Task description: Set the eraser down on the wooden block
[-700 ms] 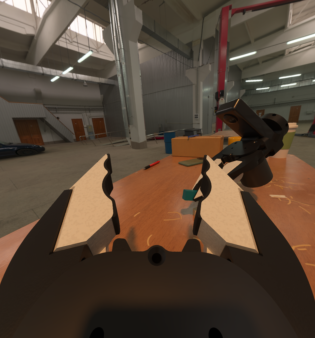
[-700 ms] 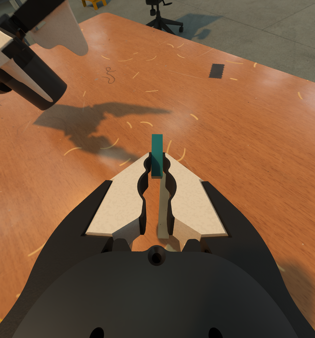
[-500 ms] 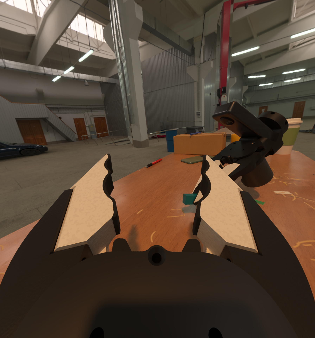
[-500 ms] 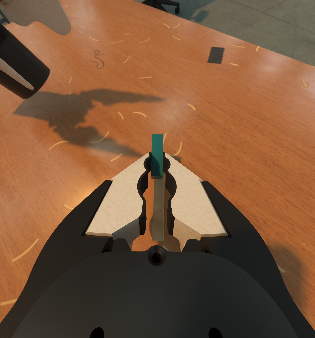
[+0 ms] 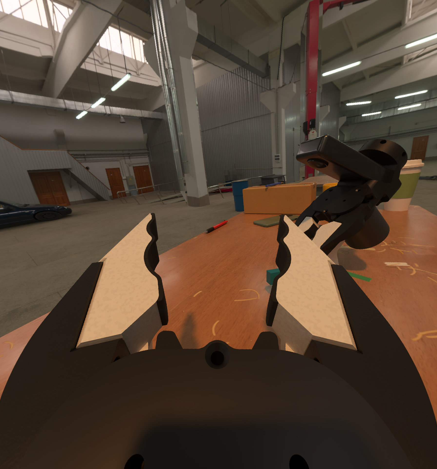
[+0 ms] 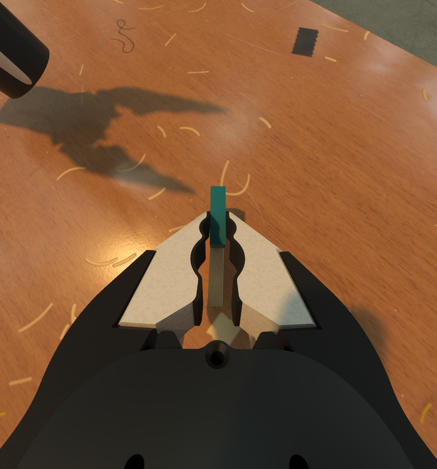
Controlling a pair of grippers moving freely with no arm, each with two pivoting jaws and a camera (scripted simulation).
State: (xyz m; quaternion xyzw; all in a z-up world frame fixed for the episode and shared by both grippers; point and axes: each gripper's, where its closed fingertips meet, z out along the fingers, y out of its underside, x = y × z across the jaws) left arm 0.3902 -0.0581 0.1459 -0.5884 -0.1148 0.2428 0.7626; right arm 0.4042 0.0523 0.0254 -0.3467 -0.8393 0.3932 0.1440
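Observation:
My right gripper [image 6: 218, 214] is shut on a teal eraser [image 6: 217, 200], which stands up between the fingertips and sticks out past them. Under it, a narrow pale wooden block [image 6: 216, 278] shows through the gap between the fingers, lined up with the eraser. I cannot tell whether eraser and block touch. In the left wrist view the eraser [image 5: 272, 275] peeks out beside my finger, low over the table, with the right gripper's black body [image 5: 349, 200] tilted above it. My left gripper [image 5: 216, 218] is open and empty, short of the eraser.
The orange-brown table [image 6: 339, 177] carries a cardboard box [image 5: 278, 198], a red pen [image 5: 216, 226], a grey-green pad [image 5: 268, 220] and a paper cup [image 5: 405, 187] at the far end. A green strip [image 5: 359, 276] and a dark patch [image 6: 305, 42] lie flat. The table edge drops off at left.
My right gripper has moved over the table with the eraser. The pale block now sits centred in the gap between its fingers. The left gripper has slid toward the upper left corner of the right wrist view.

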